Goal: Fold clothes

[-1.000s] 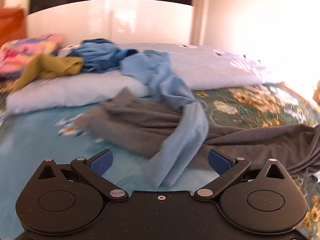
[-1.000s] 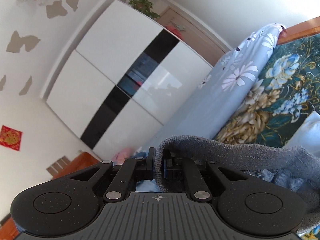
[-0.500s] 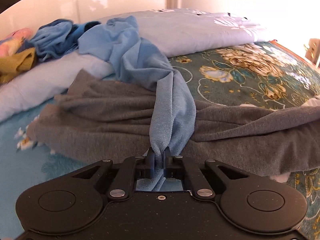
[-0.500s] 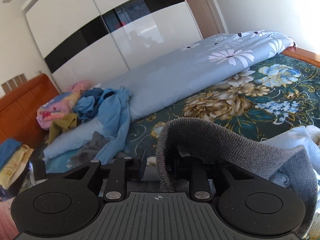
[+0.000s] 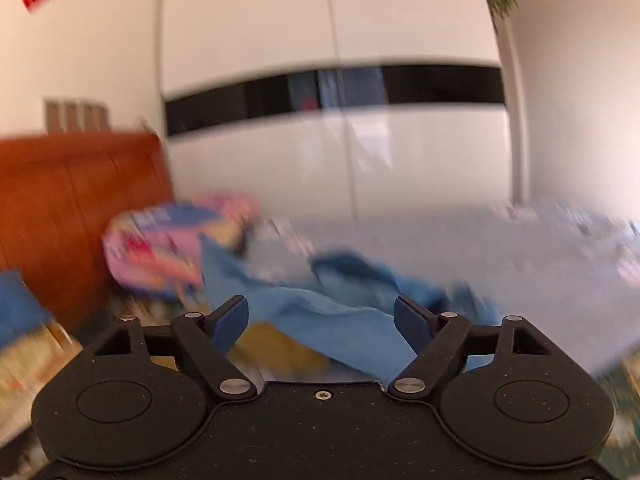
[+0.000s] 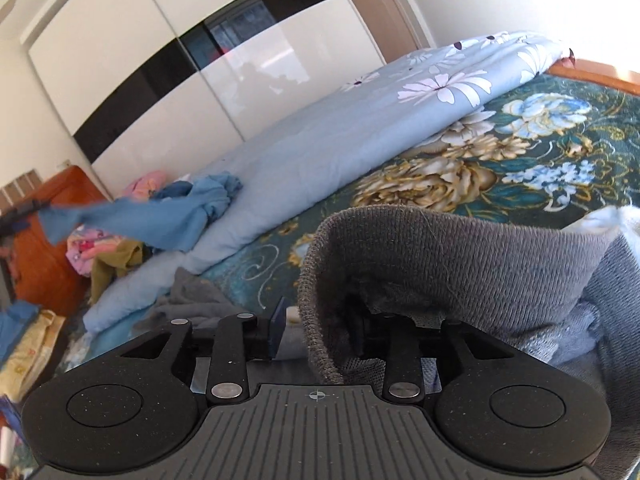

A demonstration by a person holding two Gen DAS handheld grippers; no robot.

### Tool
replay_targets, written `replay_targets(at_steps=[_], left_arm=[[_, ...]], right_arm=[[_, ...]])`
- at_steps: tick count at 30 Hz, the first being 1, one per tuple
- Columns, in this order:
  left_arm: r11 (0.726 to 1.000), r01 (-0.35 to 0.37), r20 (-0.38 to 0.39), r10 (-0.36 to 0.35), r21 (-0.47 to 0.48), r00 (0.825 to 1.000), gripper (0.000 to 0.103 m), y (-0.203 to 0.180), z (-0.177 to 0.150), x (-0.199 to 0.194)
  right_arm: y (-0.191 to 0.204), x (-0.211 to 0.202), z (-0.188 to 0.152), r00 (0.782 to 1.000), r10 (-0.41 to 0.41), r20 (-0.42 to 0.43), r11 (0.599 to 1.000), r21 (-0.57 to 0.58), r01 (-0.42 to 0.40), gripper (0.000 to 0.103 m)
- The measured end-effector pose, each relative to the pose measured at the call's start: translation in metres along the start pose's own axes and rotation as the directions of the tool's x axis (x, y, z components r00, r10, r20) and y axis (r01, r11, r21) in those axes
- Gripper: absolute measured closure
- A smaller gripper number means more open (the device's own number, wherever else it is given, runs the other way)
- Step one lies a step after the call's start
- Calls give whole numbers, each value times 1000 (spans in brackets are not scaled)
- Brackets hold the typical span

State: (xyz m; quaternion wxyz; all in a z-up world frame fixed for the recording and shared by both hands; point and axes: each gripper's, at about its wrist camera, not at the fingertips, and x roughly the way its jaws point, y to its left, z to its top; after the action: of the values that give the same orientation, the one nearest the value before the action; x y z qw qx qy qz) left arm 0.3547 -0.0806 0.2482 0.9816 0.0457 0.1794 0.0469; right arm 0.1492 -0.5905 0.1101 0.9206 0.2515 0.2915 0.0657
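The left wrist view is motion-blurred. My left gripper [image 5: 320,320] is open with nothing between its fingers. Beyond it lies the light blue garment [image 5: 332,320], stretching back to the clothes pile. In the right wrist view that blue garment [image 6: 132,220] hangs stretched out above the pile at the far left. My right gripper [image 6: 320,332] has its jaws partly apart. The ribbed hem of a grey garment [image 6: 440,264] drapes over its right finger and hides it. The left finger's pad [image 6: 278,330] stands clear of the cloth. More of the grey garment [image 6: 188,300] lies crumpled on the bed.
A pale blue flowered quilt [image 6: 360,120] runs along the bed's far side over a dark floral bedspread [image 6: 540,152]. Pink and olive clothes [image 6: 104,256] are piled by the orange headboard [image 5: 72,216]. A white wardrobe [image 5: 340,120] stands behind. Folded items [image 6: 24,344] sit at the left.
My left gripper has let go of the light blue garment and swung up and left toward the headboard; the garment now trails over the pile. The right gripper has barely moved.
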Motion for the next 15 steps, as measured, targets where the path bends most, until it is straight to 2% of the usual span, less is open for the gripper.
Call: replay_targets(at_steps=[1, 2, 4, 6, 9, 11, 14, 15], left_arm=[[999, 42, -68, -43, -18, 997, 25, -1, -18, 6], [996, 80, -149, -86, -44, 985, 25, -5, -38, 14], [985, 127, -295, -155, -114, 943, 25, -13, -83, 28], [978, 143, -400, -194, -155, 896, 25, -25, -129, 38], [973, 110, -505, -200, -203, 840, 25, -37, -181, 51], [969, 55, -550, -184, -243, 815, 25, -42, -200, 65], [924, 14, -532, -232, -382, 814, 26, -38, -207, 77], [905, 0, -524, -247, -426, 815, 33, -37, -209, 81]], right_arm=[[1, 0, 0, 1000, 5, 1, 1000, -1, -5, 71], [3, -2, -1, 1000, 10, 1, 1000, -8, -10, 70], [6, -7, -3, 1000, 12, 5, 1000, -27, -12, 66], [5, -12, -4, 1000, 9, 13, 1000, -29, -9, 65], [0, -19, -7, 1000, 13, 12, 1000, -6, -13, 65], [-3, -23, -10, 1000, 10, 5, 1000, -1, -10, 65], [-6, -27, -16, 1000, 10, -6, 1000, 1, -10, 65], [-5, -29, -17, 1000, 17, -6, 1000, 2, -17, 65]])
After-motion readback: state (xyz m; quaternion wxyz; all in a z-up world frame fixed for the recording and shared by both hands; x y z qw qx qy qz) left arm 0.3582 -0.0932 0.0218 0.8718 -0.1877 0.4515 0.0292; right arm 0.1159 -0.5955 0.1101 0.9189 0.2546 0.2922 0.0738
